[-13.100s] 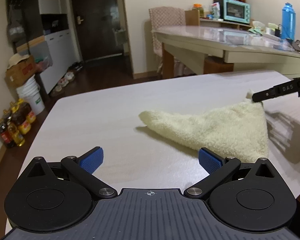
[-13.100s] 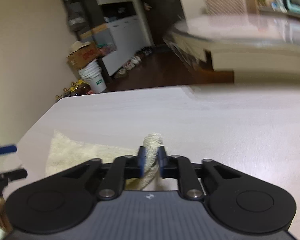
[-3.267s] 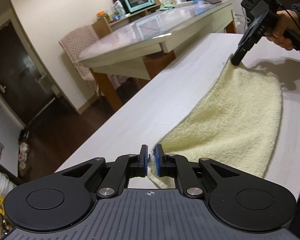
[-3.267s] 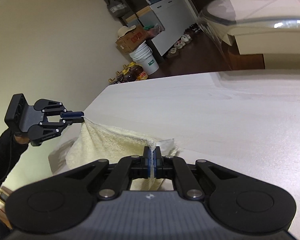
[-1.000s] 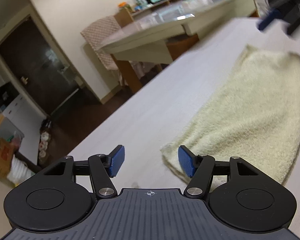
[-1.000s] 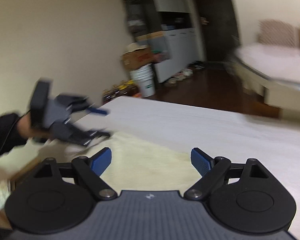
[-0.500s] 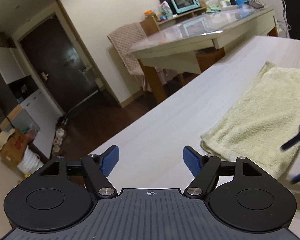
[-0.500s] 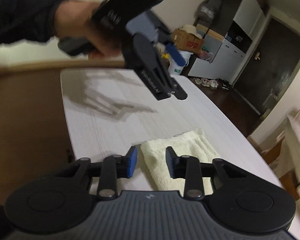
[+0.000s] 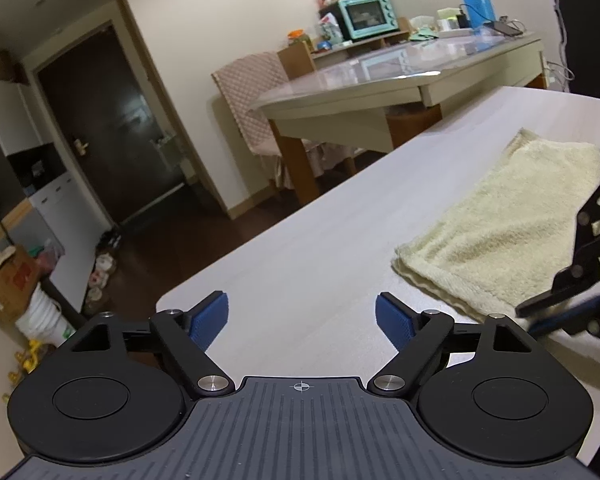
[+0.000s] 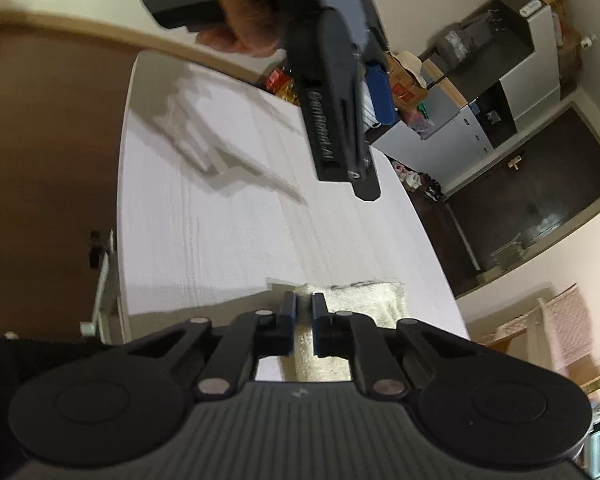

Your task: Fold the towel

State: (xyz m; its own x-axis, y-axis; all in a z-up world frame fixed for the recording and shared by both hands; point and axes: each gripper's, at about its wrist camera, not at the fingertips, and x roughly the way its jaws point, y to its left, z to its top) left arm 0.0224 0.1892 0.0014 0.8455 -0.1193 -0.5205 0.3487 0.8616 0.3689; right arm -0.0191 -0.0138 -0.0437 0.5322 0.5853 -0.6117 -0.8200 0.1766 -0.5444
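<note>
The towel (image 9: 508, 228) lies flat on the white counter (image 9: 320, 264) as a long, already doubled strip, its layered near end toward the left hand-held gripper and its far end running away to the right. In the right wrist view only its near end shows, just past the fingertips.

The right hand-held gripper (image 10: 303, 322) is closing on that near end: its blue pads are almost together, with a ridge of towel pinched up between them. From the left wrist view it comes in low from the right edge, at the towel's near right corner. The left hand-held gripper (image 9: 302, 318) is opening, its jaws wide and nothing between them, with only bare counter under it, left of the towel.

The step in hand looks like taking the near end for the next fold. To do it well, the right pads should catch every layer at the corner, not just the top one, or the strip will peel apart when lifted. The left one would best take the other near corner the same way, so the edge rises level. Then carry both corners over to the far end, low and even, and match edge to edge before letting go. Thick pile slips little but bunches easily.
</note>
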